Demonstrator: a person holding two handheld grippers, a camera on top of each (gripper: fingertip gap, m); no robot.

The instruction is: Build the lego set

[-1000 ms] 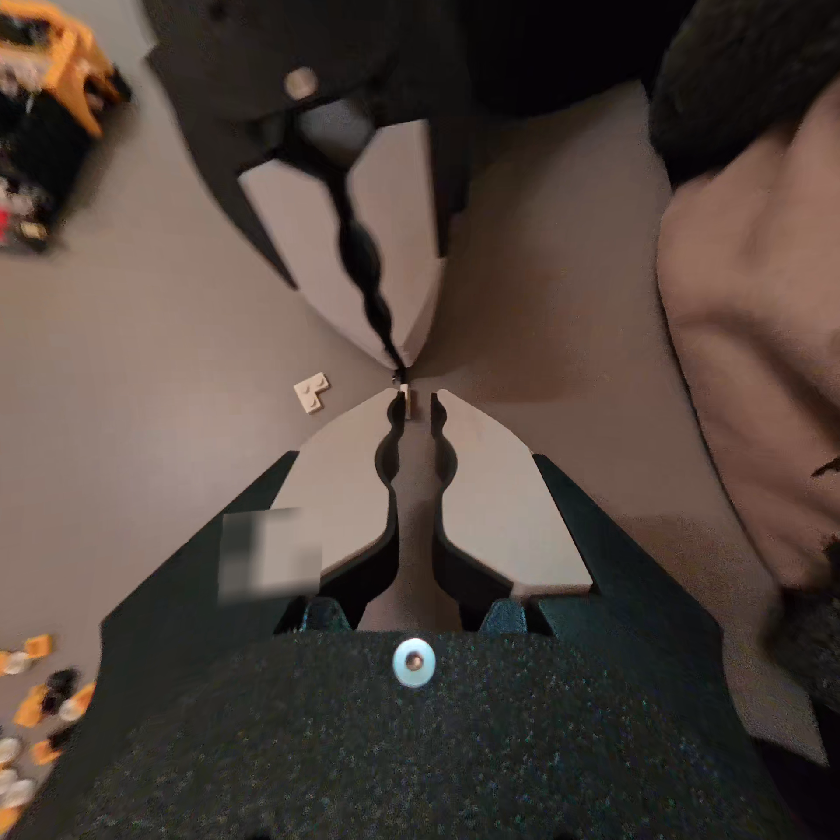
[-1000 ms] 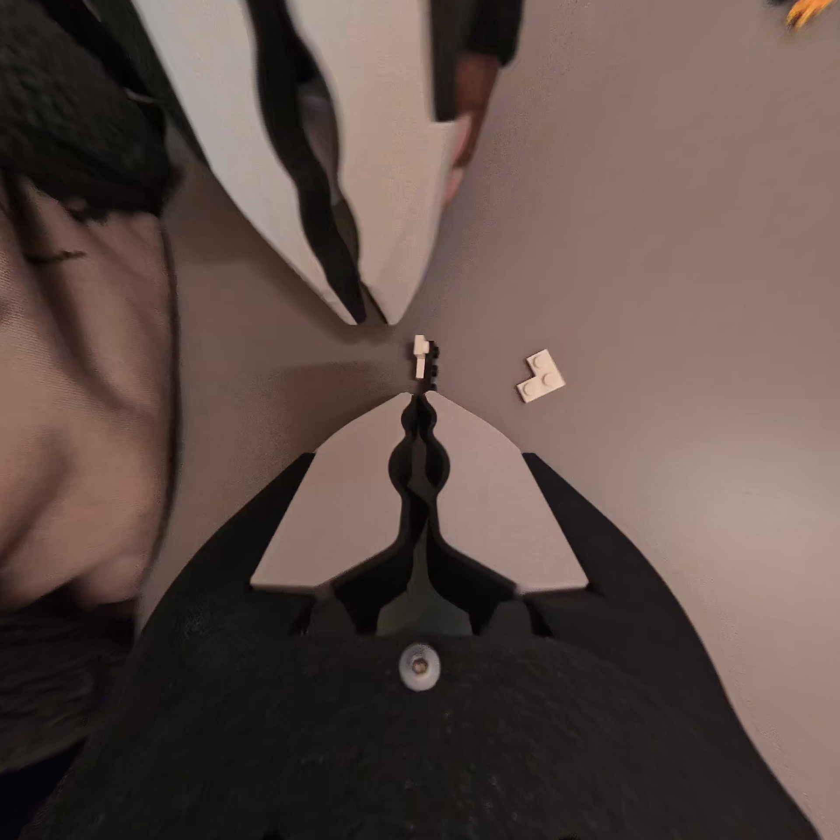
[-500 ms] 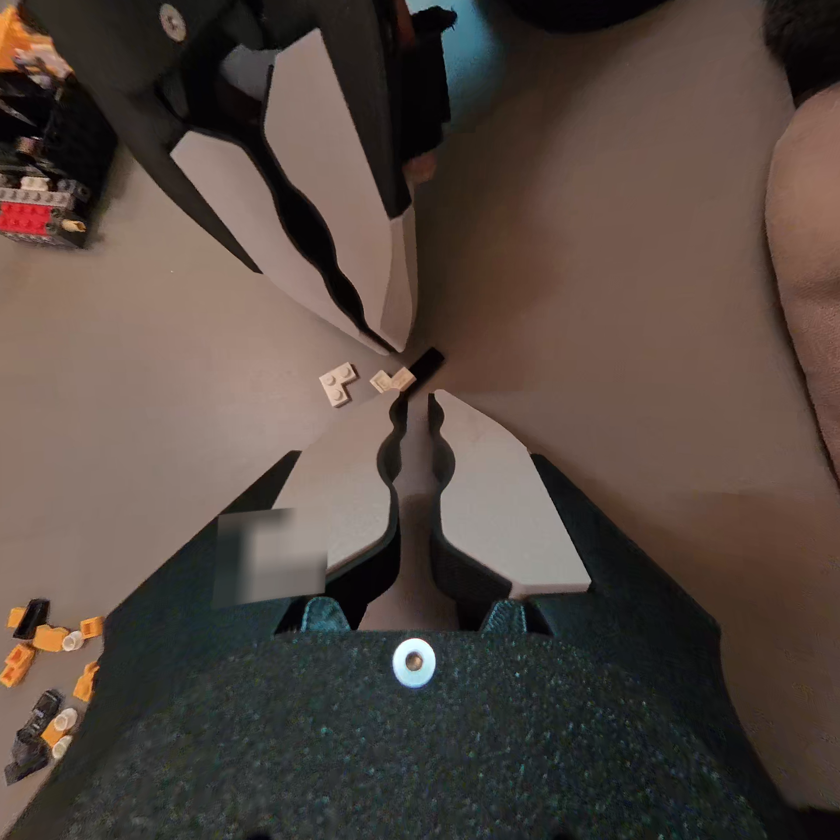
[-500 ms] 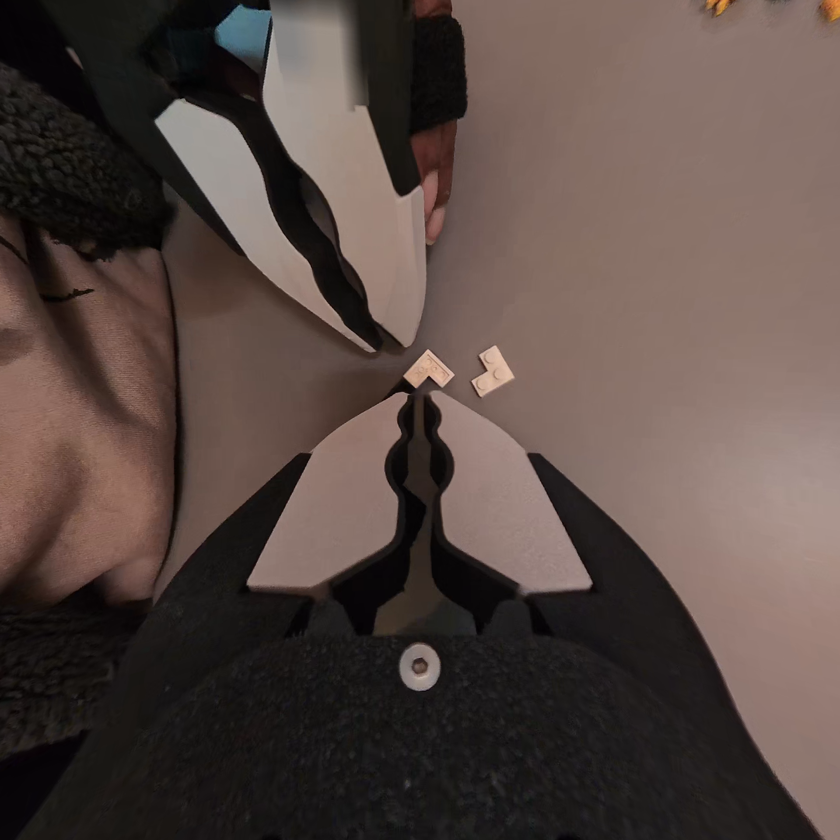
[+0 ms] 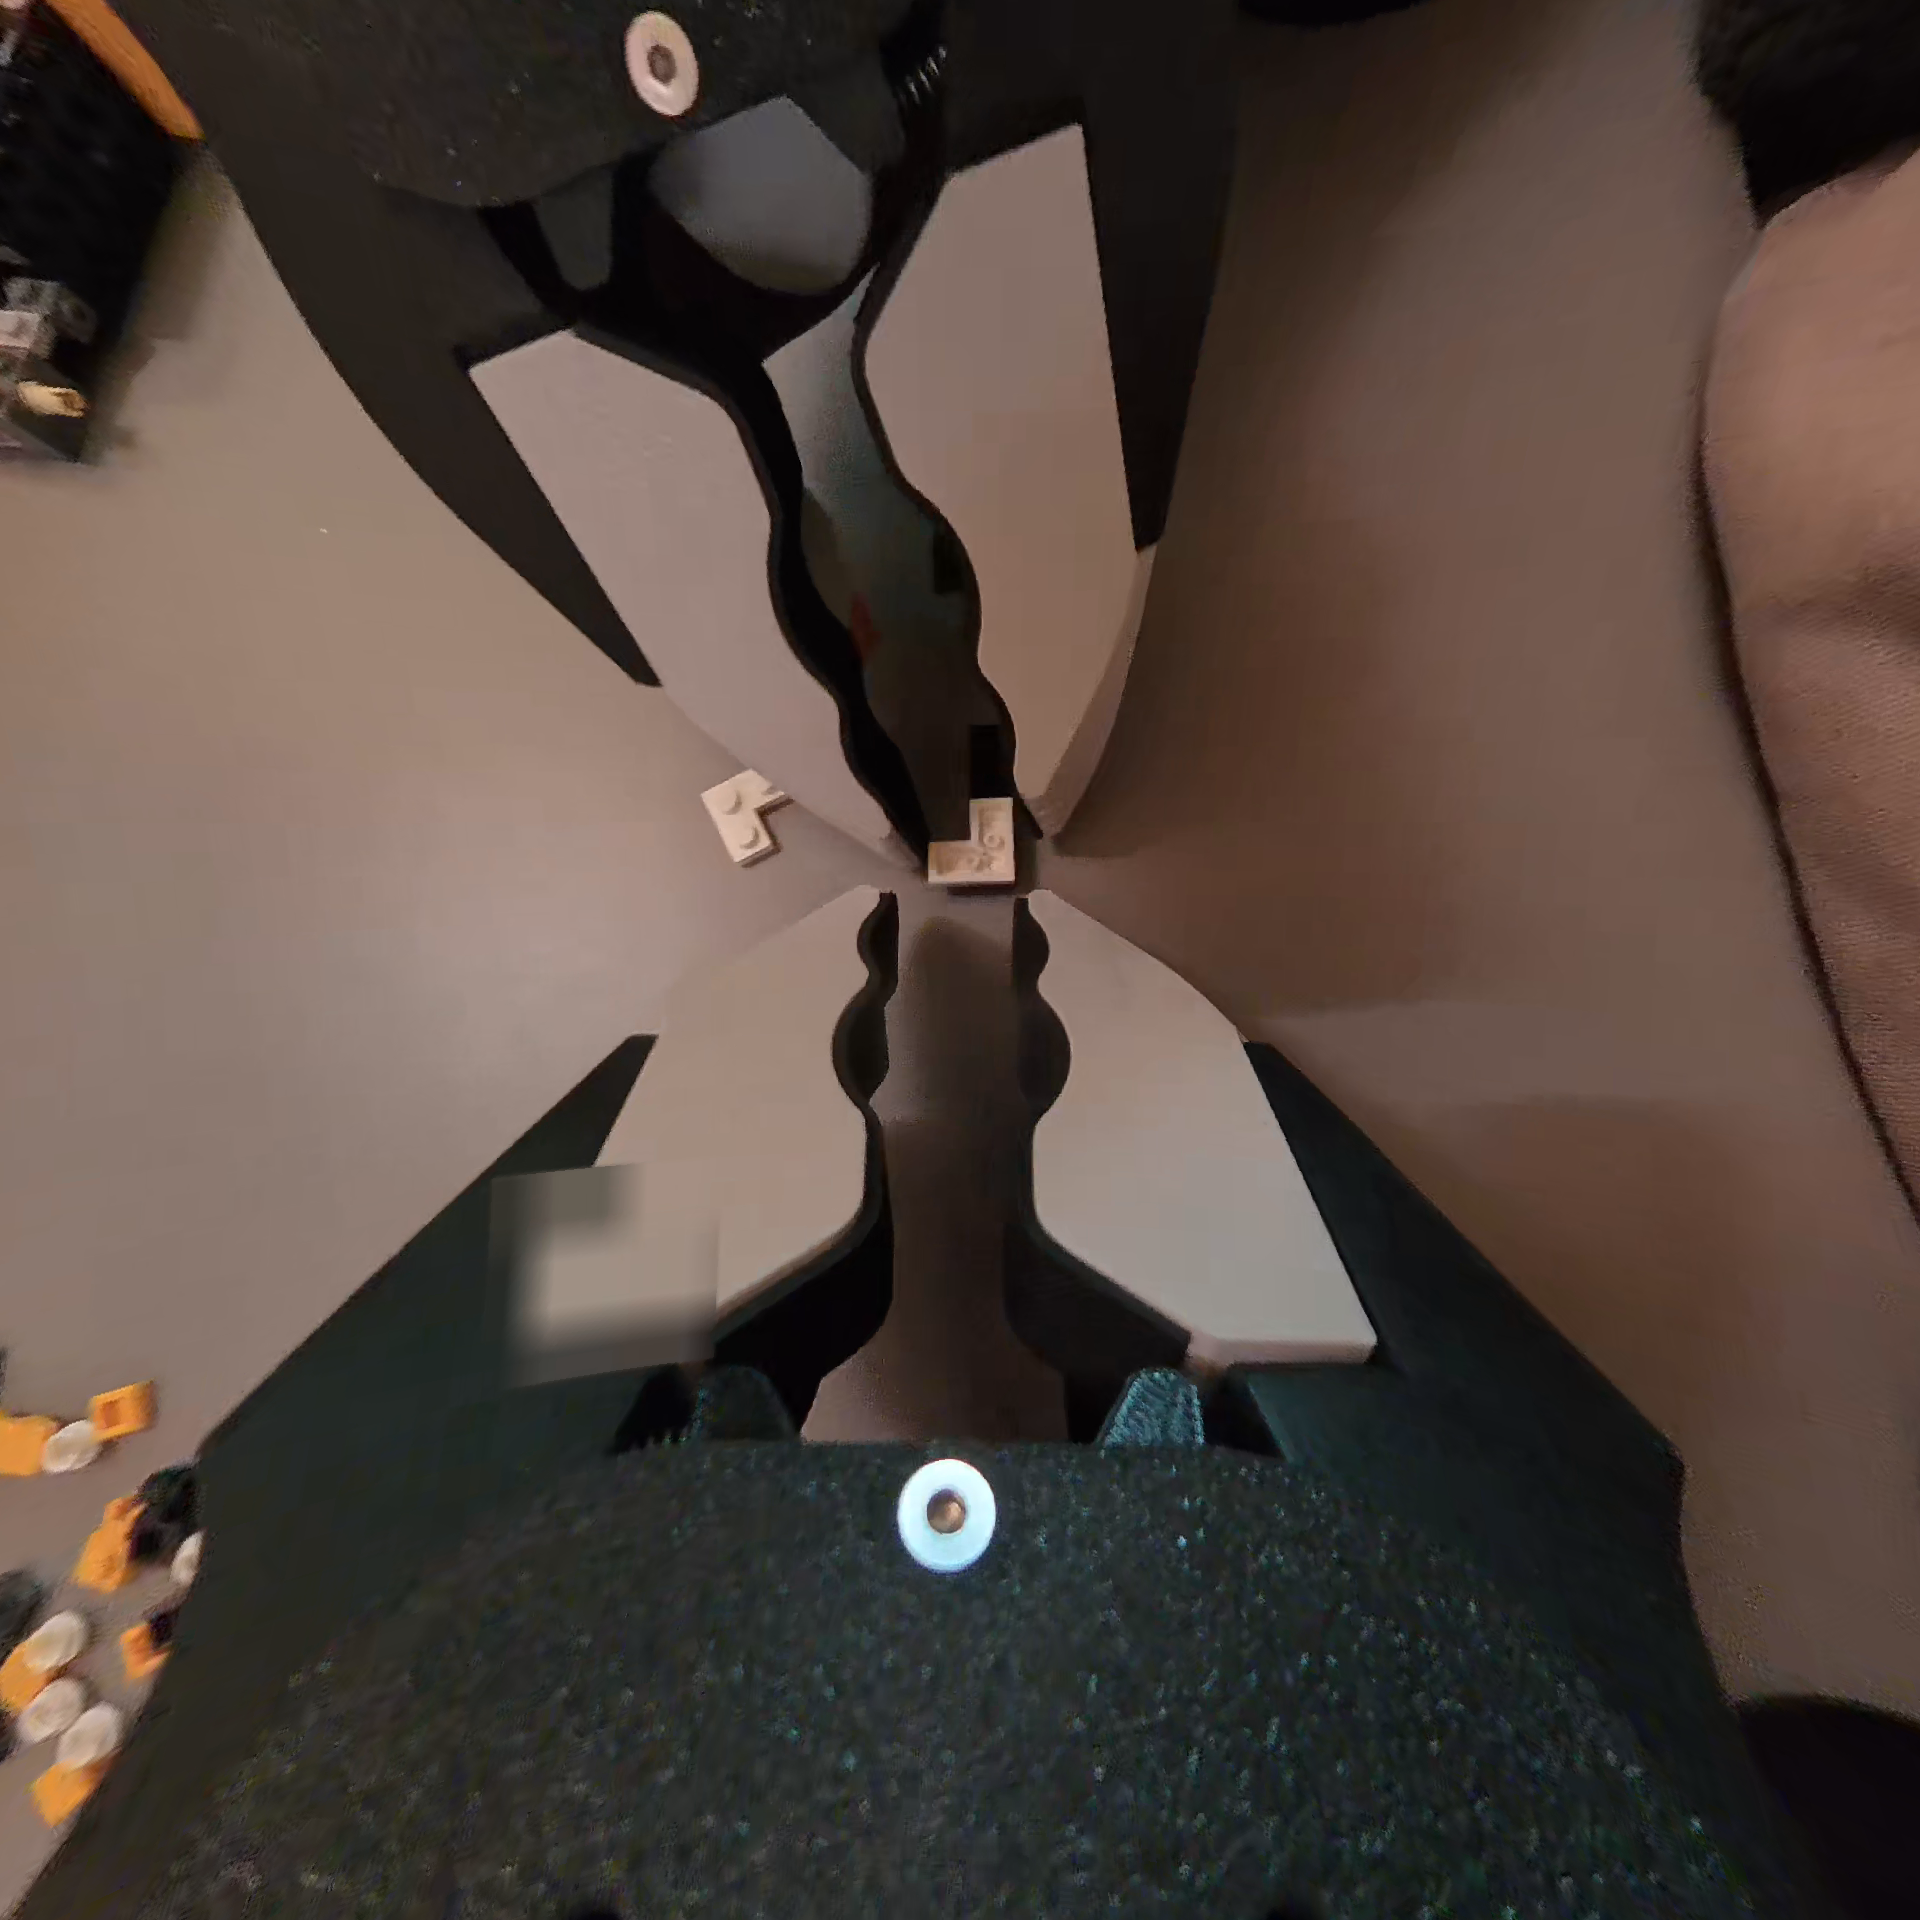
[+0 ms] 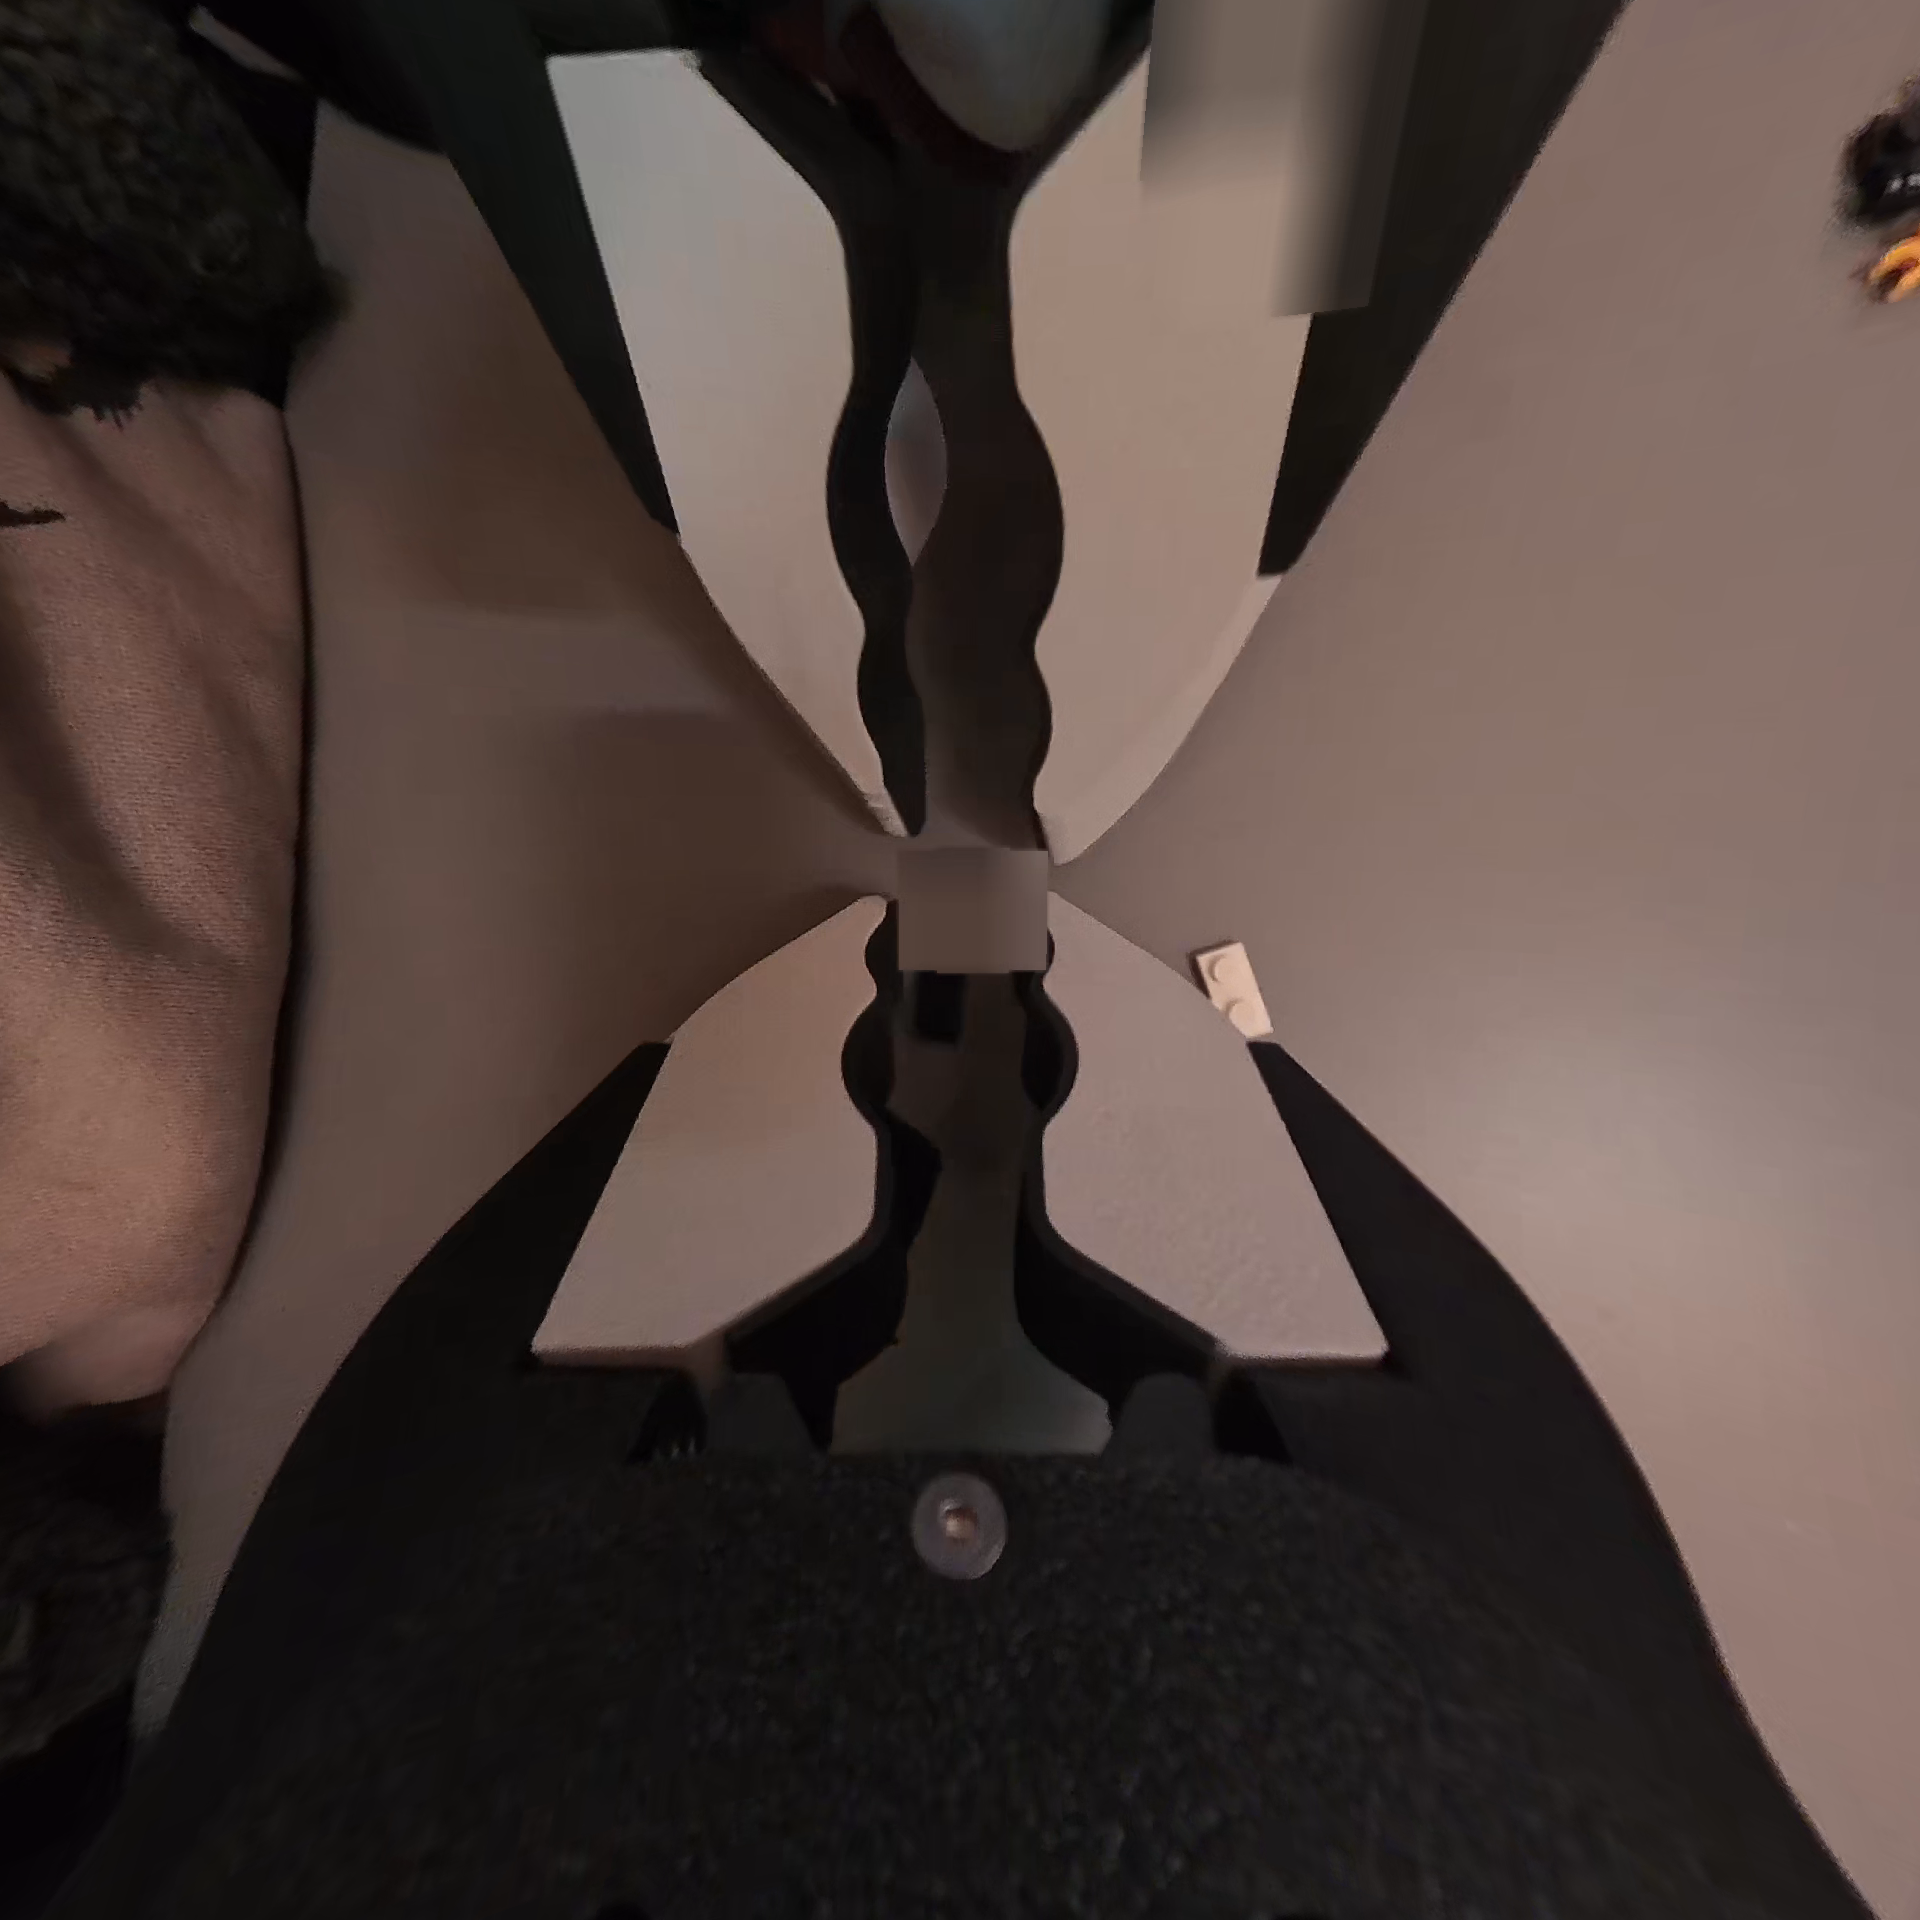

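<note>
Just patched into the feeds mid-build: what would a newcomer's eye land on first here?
The two grippers meeting tip to tip at the centre: the left gripper faces the right gripper, which pinches a white L-shaped plate joined to a black piece. A second white L-shaped plate lies on the table beside them; loose orange pieces sit far left.

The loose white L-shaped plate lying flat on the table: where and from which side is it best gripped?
Probably from straight above, tongs closing across one arm of the L-shaped plate. It lies flat, studs up, so only its thin side edges give parallel faces.
</note>
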